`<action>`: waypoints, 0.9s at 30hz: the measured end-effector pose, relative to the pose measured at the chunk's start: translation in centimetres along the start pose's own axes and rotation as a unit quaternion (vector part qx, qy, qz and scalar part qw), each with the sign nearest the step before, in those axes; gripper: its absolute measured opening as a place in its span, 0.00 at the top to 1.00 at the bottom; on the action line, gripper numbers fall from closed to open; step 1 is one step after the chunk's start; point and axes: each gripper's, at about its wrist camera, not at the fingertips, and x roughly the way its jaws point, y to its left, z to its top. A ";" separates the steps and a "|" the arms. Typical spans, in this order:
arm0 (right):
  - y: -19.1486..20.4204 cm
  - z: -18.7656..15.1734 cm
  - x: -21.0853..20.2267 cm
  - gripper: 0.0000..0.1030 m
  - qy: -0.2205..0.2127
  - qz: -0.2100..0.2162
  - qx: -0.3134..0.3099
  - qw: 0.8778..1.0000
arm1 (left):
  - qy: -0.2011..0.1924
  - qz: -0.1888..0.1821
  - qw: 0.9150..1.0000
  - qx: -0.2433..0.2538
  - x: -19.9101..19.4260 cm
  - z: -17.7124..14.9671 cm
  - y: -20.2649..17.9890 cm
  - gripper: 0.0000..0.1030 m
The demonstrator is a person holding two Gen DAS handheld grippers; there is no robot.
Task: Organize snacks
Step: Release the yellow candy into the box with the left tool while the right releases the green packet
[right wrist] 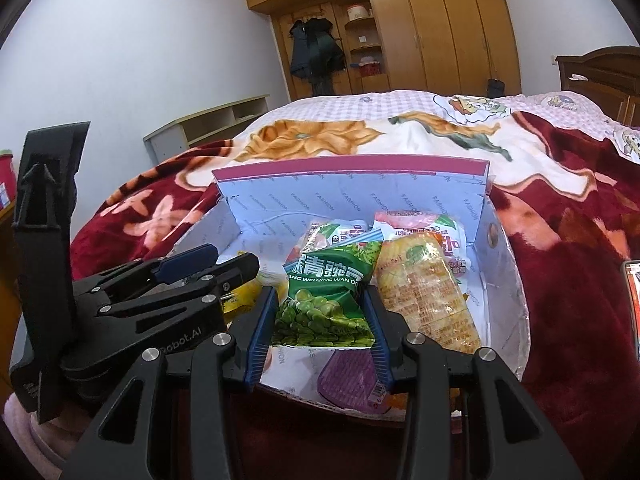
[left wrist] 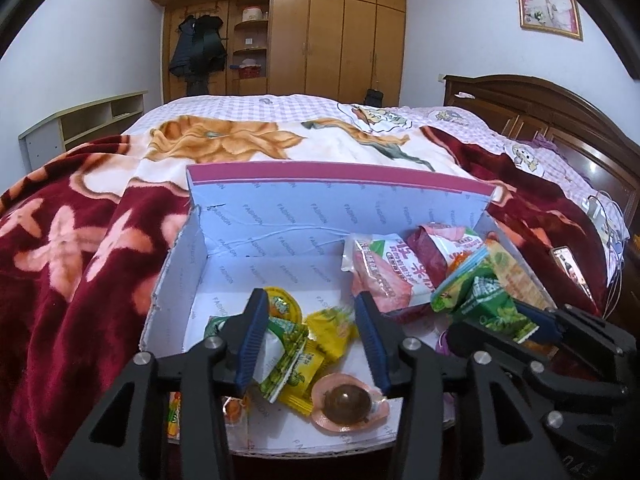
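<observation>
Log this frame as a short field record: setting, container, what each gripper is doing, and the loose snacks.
setting: cardboard box on a bed with a red floral blanket
left gripper: open, over small packets at the box's near left; nothing pinched
right gripper: shut on green pea packet, over the box's right side
under left gripper: yellow candy packets, sealed brown egg
box right side: orange-yellow snack bag, pink-and-white bags
</observation>
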 end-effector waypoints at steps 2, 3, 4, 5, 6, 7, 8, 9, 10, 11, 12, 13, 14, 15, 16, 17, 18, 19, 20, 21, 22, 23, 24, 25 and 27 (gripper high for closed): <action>-0.1 0.0 0.0 0.57 0.001 -0.002 0.002 1.000 | 0.000 0.002 1.000 0.003 0.0 0.0 -0.1 0.49; -0.2 -0.1 0.0 0.57 0.000 -0.002 0.004 1.000 | 0.000 0.003 1.000 0.003 0.0 0.0 -0.1 0.48; -0.3 0.0 0.0 0.57 -0.001 -0.001 0.005 1.000 | 0.000 0.002 1.000 0.003 0.0 0.0 -0.1 0.47; -0.3 0.0 -0.1 0.57 -0.002 0.000 0.005 1.000 | 0.000 0.002 1.000 0.002 -0.1 0.0 -0.1 0.45; -0.4 0.0 -0.1 0.57 -0.002 0.001 0.005 1.000 | -0.001 0.003 1.000 0.002 0.0 0.0 -0.2 0.44; -0.4 0.1 -0.1 0.55 -0.003 0.000 0.006 1.000 | -0.001 0.004 1.000 0.001 0.0 0.0 -0.2 0.43; -0.4 0.2 -0.2 0.52 -0.005 0.000 0.008 1.000 | -0.001 0.004 1.000 0.001 -0.1 0.0 -0.2 0.43; -0.4 0.2 -0.3 0.51 -0.007 0.000 0.009 1.000 | -0.001 0.005 1.000 0.000 -0.1 0.1 -0.2 0.43; -0.4 0.2 -0.5 0.50 -0.010 0.002 0.011 1.000 | 0.000 0.005 1.000 0.000 -0.1 0.1 -0.1 0.43; -0.4 0.2 -0.6 0.50 -0.012 0.004 0.012 1.000 | 0.000 0.005 1.000 -0.001 -0.2 0.1 -0.1 0.43; -0.4 0.3 -0.8 0.50 -0.014 0.007 0.013 1.000 | 0.000 0.005 1.000 -0.001 -0.2 0.1 -0.1 0.43; -0.4 0.4 -1.0 0.49 -0.016 0.009 0.013 1.000 | 0.000 0.004 1.000 -0.001 -0.2 0.1 -0.1 0.43; -0.3 0.4 -1.1 0.49 -0.019 0.010 0.012 1.000 | 0.000 0.003 1.000 -0.001 -0.3 0.1 -0.1 0.43; -0.2 0.4 -1.4 0.49 -0.022 0.010 0.010 1.000 | 0.000 0.001 1.000 -0.002 -0.5 0.1 -0.1 0.43; -0.1 0.5 -1.5 0.49 -0.024 0.011 0.009 1.000 | -0.001 0.000 1.000 -0.002 -0.8 0.1 -0.1 0.42; 0.0 0.5 -1.7 0.49 -0.026 0.012 0.008 1.000 | -0.002 -0.001 1.000 -0.002 -1.0 0.1 -0.1 0.42; 0.1 0.6 -2.0 0.49 -0.029 0.013 0.008 0.999 | -0.003 -0.001 1.000 -0.001 -1.3 0.1 -0.2 0.42; 0.2 0.6 -2.2 0.49 -0.031 0.013 0.009 0.999 | -0.004 -0.001 1.000 -0.001 -1.6 0.1 -0.2 0.42; 0.2 0.6 -2.4 0.49 -0.032 0.013 0.009 0.999 | -0.004 -0.001 1.000 0.000 -1.9 0.0 -0.2 0.42; 0.3 0.5 -2.6 0.49 -0.034 0.013 0.010 0.999 | -0.005 -0.001 1.000 -0.001 -2.2 0.0 -0.3 0.42; 0.4 0.4 -2.9 0.48 -0.035 0.014 0.011 0.999 | -0.006 -0.001 1.000 -0.001 -2.6 -0.1 -0.4 0.42; 0.4 0.3 -3.2 0.48 -0.036 0.014 0.012 0.999 | -0.006 0.000 1.000 -0.002 -2.9 -0.2 -0.4 0.42; 0.5 0.3 -3.3 0.48 -0.036 0.014 0.013 0.999 | -0.006 0.000 1.000 -0.003 -3.2 -0.3 -0.5 0.42; 0.5 0.1 -3.6 0.47 -0.036 0.014 0.015 0.999 | -0.007 0.001 1.000 -0.004 -3.6 -0.5 -0.5 0.42; 0.6 -0.3 -4.0 0.45 -0.037 0.011 0.020 0.999 | -0.007 0.002 1.000 -0.006 -4.3 -0.8 -0.6 0.41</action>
